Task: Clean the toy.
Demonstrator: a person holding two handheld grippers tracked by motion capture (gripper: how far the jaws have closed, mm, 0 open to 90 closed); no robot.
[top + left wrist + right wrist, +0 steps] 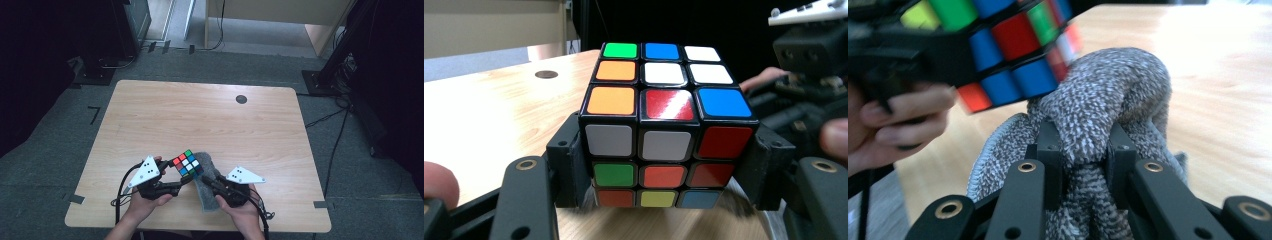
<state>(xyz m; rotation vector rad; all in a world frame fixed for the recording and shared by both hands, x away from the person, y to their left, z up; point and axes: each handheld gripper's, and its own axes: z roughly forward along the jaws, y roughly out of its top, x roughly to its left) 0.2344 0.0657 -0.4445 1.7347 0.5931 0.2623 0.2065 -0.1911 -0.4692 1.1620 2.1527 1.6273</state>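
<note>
Wooden table (210,115), left gripper (172,187) jaws clamping puzzle cube (664,125), right gripper (1080,155) jaws pinching grey cloth (1108,95)

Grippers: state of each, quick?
Left gripper: shut on the puzzle cube.
Right gripper: shut on the grey cloth.

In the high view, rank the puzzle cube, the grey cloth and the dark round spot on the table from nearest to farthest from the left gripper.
1. The puzzle cube, clamped between the jaws of the left gripper.
2. The grey cloth, just right of the cube, pinched by the right gripper.
3. The dark round spot, far across the table near its back edge.
</note>
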